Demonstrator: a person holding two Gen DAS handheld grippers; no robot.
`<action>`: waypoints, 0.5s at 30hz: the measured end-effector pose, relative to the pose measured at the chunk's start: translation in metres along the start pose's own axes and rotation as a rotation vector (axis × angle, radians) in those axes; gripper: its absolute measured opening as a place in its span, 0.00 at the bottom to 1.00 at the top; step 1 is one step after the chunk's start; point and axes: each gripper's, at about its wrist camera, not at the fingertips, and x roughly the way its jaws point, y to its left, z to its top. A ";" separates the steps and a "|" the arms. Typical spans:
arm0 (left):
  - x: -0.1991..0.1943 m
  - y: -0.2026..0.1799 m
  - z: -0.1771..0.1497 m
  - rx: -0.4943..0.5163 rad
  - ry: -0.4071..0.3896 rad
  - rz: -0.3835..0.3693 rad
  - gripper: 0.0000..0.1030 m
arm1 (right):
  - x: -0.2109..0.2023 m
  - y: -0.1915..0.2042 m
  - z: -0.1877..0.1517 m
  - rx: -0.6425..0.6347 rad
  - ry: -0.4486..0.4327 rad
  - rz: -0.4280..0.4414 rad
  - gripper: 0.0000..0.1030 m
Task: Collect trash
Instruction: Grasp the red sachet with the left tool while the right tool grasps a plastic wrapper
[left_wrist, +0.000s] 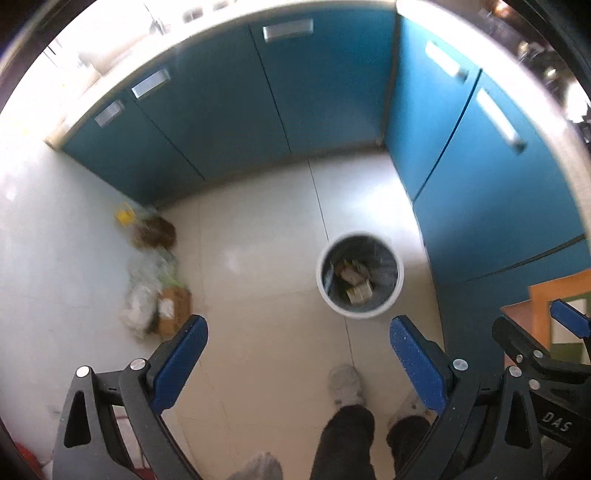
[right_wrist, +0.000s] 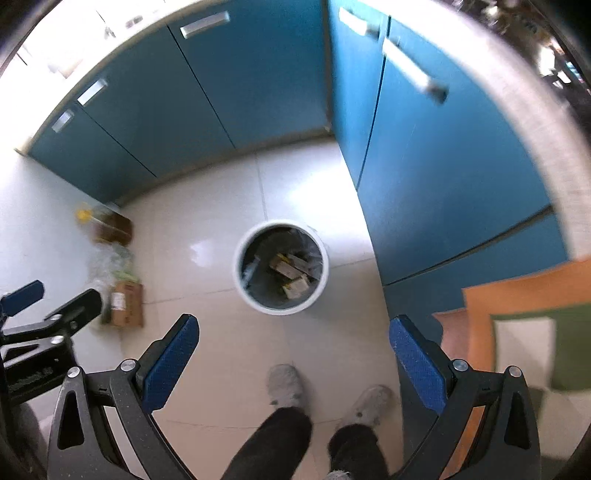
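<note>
A white round trash bin (left_wrist: 394, 295) with a grey liner stands on the floor and holds several cardboard scraps; it also shows in the right wrist view (right_wrist: 242, 280). A pile of trash lies by the left wall: a small cardboard box (left_wrist: 173, 310) (right_wrist: 127, 304), clear plastic wrap (left_wrist: 147, 273) (right_wrist: 107, 262), a brown item (left_wrist: 155, 230) (right_wrist: 112, 227) and a yellow piece (left_wrist: 123, 216) (right_wrist: 84, 215). My left gripper (left_wrist: 298, 332) is open and empty, high above the floor. My right gripper (right_wrist: 293, 332) is open and empty, beside it.
Teal cabinets (left_wrist: 258, 110) (right_wrist: 443, 166) line the back and right sides. The person's grey slippers (left_wrist: 345, 384) (right_wrist: 286, 384) and dark trousers stand on the pale tiled floor (left_wrist: 258, 240). An orange and green mat (right_wrist: 517, 332) lies at the right.
</note>
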 end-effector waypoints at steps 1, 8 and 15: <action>-0.021 -0.001 0.000 0.010 -0.036 0.005 0.98 | -0.020 -0.001 -0.001 0.015 -0.020 0.022 1.00; -0.137 -0.047 0.019 0.066 -0.283 -0.008 1.00 | -0.166 -0.070 -0.018 0.245 -0.300 0.174 1.00; -0.193 -0.207 0.043 0.264 -0.329 -0.100 1.00 | -0.263 -0.231 -0.053 0.530 -0.409 0.049 1.00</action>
